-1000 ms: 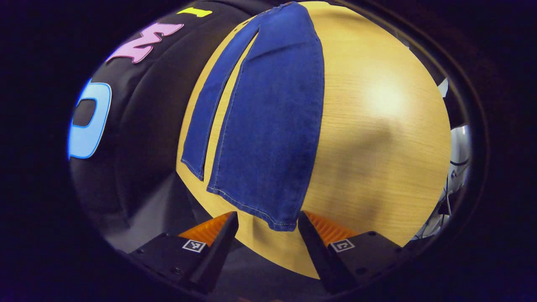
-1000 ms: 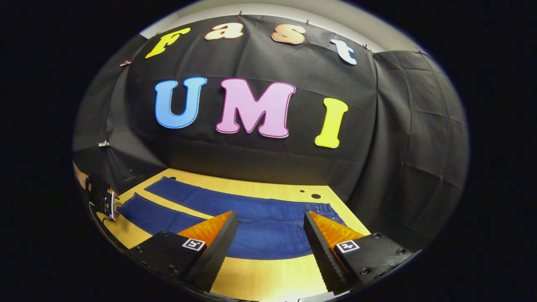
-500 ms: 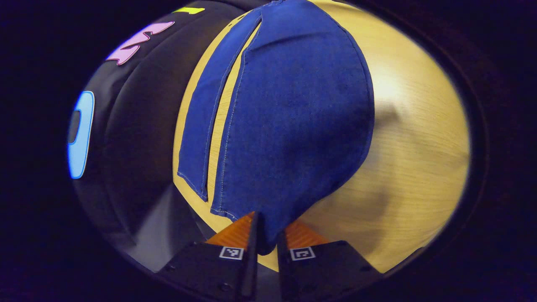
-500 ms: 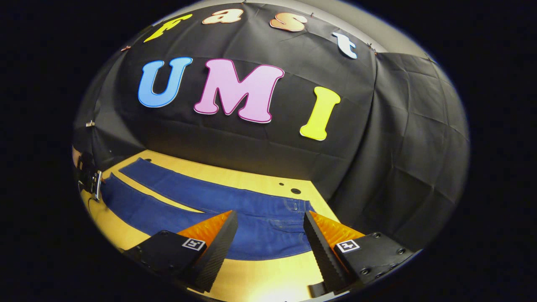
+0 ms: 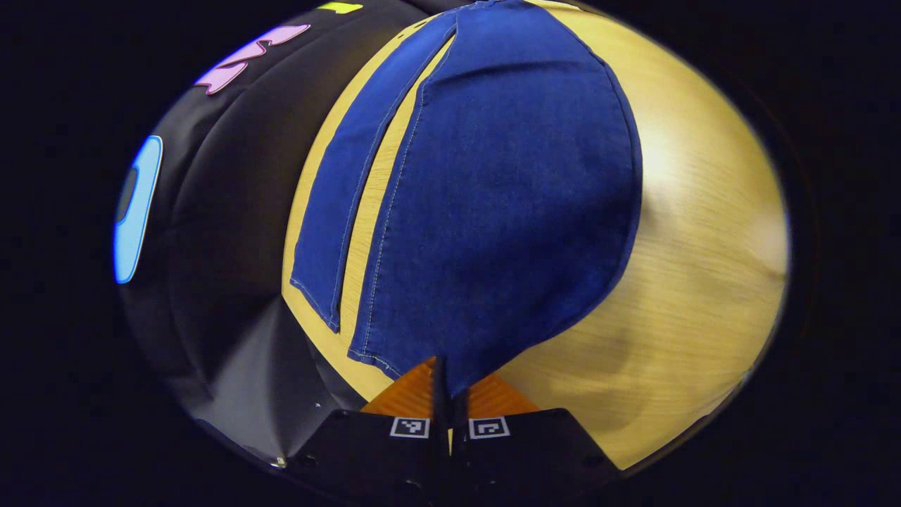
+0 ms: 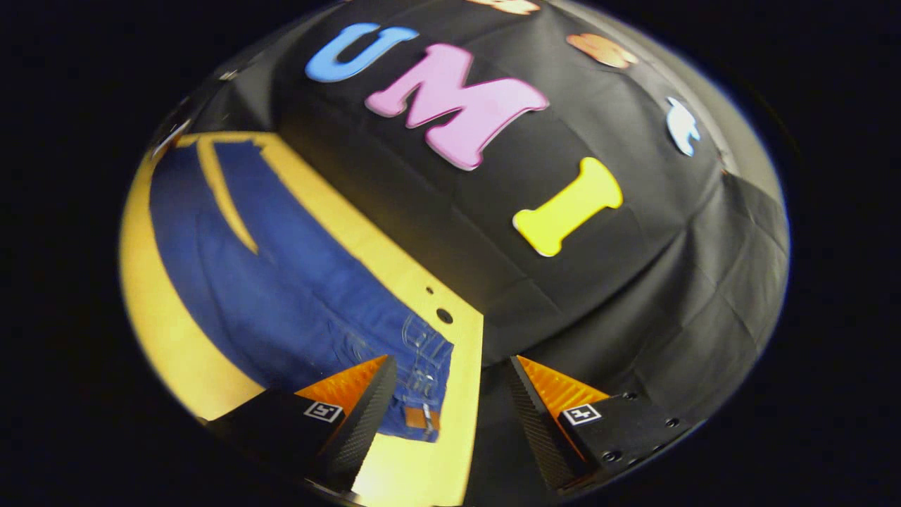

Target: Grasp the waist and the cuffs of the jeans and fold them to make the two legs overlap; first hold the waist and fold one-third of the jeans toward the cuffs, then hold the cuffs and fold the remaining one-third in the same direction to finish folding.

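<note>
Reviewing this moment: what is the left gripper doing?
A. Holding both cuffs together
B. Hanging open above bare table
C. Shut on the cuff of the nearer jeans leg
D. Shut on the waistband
C. In the left gripper view the left gripper has its fingers closed with the cuff of the nearer leg of the jeans pinched between them; the other leg's cuff lies free on the table.

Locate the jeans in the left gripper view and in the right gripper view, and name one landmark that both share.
Left gripper view: the jeans fill the centre, legs running up and away, and the left gripper is shut on the near cuff.
Right gripper view: the jeans lie at left, waist nearest the open right gripper.
Shared landmark: the wooden table under them.
</note>
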{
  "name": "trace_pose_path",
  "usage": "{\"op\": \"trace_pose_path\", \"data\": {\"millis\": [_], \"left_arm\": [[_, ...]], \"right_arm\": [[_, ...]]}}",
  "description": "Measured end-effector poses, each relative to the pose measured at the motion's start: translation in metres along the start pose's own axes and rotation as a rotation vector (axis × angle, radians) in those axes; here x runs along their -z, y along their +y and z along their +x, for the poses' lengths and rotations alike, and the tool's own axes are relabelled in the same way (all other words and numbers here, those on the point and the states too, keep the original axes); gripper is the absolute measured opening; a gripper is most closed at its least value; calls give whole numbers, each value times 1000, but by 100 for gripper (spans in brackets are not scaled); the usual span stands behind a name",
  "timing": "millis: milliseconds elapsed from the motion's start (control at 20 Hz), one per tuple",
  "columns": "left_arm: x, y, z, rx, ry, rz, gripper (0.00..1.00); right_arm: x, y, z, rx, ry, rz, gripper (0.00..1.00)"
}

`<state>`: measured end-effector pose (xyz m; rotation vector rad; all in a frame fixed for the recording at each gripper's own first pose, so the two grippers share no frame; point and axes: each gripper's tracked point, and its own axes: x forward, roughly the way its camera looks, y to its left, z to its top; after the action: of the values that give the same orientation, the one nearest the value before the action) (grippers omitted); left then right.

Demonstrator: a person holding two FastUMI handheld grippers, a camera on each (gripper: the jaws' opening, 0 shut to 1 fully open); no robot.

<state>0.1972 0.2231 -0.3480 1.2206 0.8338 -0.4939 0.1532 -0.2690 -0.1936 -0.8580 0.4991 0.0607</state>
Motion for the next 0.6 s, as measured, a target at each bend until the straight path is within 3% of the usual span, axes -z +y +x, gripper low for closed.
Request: {"op": "trace_pose_path", "data": {"millis": [100, 400, 500, 600], "left_arm": [[1, 0, 0, -15, 16, -10, 6], [-1, -1, 1, -7, 52, 1, 6], [-3, -2, 1, -4, 53, -5, 6], [-5, -1, 0, -16, 60, -6, 6]], "right_arm": [[45, 10, 13, -100, 88, -109, 96], [140, 56, 46, -340, 198, -457, 97], [163, 66, 55, -375, 244, -520, 96], [152, 63, 67, -334, 208, -564, 97]]}}
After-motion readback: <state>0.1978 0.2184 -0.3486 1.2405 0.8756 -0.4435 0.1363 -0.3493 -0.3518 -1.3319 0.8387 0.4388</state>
